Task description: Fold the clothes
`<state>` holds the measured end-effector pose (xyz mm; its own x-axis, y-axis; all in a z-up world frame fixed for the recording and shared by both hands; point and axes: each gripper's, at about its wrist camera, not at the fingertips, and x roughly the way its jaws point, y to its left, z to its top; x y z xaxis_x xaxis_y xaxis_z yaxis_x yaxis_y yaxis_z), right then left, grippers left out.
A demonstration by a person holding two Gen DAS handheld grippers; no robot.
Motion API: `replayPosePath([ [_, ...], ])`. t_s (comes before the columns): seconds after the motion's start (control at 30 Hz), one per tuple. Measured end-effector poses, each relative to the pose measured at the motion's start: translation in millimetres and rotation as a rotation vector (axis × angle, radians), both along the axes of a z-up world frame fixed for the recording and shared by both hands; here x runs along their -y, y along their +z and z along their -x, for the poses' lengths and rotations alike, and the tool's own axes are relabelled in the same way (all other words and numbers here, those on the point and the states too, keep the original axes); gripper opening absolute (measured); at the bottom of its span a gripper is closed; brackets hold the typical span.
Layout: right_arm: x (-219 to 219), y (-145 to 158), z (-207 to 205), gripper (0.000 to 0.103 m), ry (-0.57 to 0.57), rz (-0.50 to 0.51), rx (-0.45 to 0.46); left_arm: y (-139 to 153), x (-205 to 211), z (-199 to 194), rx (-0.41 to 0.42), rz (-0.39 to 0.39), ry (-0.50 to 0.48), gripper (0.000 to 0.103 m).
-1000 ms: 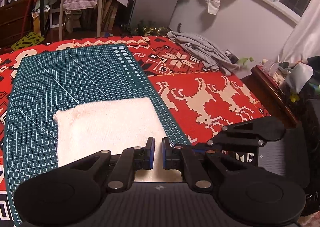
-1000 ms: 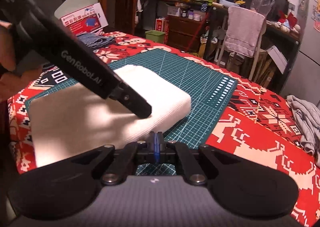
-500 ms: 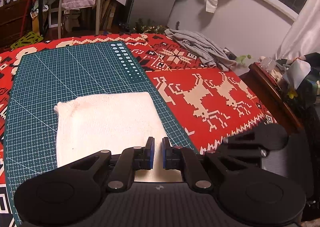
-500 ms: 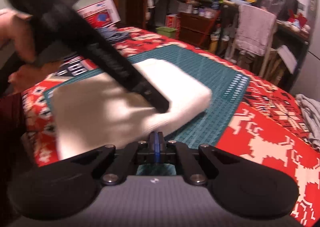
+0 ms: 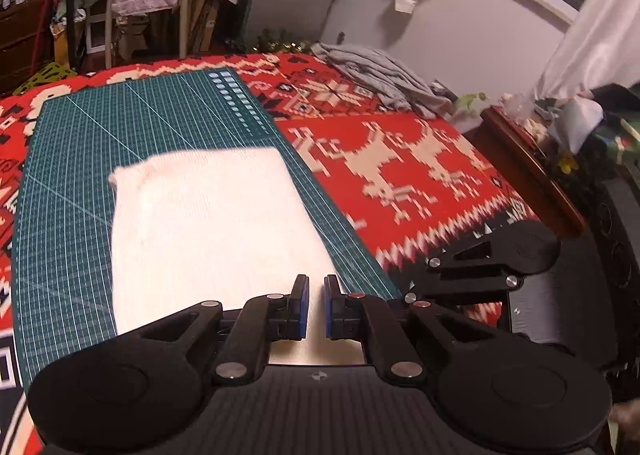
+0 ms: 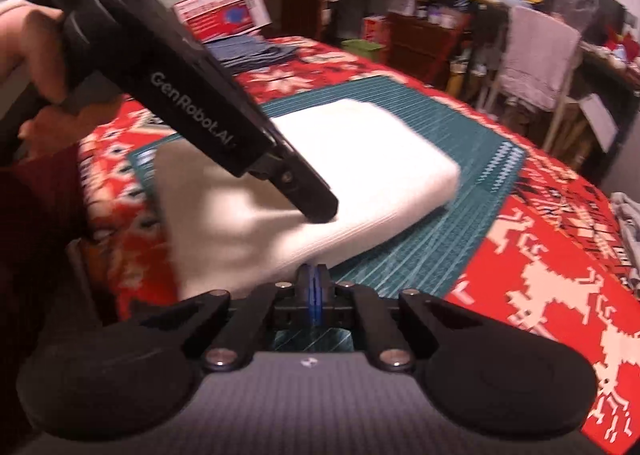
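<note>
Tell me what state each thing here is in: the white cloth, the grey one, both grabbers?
White garment: folded flat on the green cutting mat.
Grey garment: crumpled, unfolded, on the red blanket.
Left gripper: open, empty, above the white garment.
Right gripper: shut, empty.

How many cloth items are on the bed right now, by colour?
White: 1, the folded cloth on the mat
Grey: 1, the crumpled garment
Blue: 1, the blurred pile at the far edge
Total: 3
</note>
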<state>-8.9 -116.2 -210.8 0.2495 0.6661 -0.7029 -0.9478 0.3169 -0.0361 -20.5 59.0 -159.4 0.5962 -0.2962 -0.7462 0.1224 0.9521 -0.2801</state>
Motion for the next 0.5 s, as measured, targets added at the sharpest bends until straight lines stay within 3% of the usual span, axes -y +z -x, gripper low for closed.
replayPosePath([
  [0.2,5.4,5.9,11.8,0.003,-0.050,-0.001,0.016,-1.0,6.0,24.6,-0.023,0.005,-0.025,0.006],
  [0.5,9.6,8.2,45.2,0.002,0.058,0.037,-0.022,-2.3,8.6,46.2,-0.052,0.019,-0.028,0.006],
])
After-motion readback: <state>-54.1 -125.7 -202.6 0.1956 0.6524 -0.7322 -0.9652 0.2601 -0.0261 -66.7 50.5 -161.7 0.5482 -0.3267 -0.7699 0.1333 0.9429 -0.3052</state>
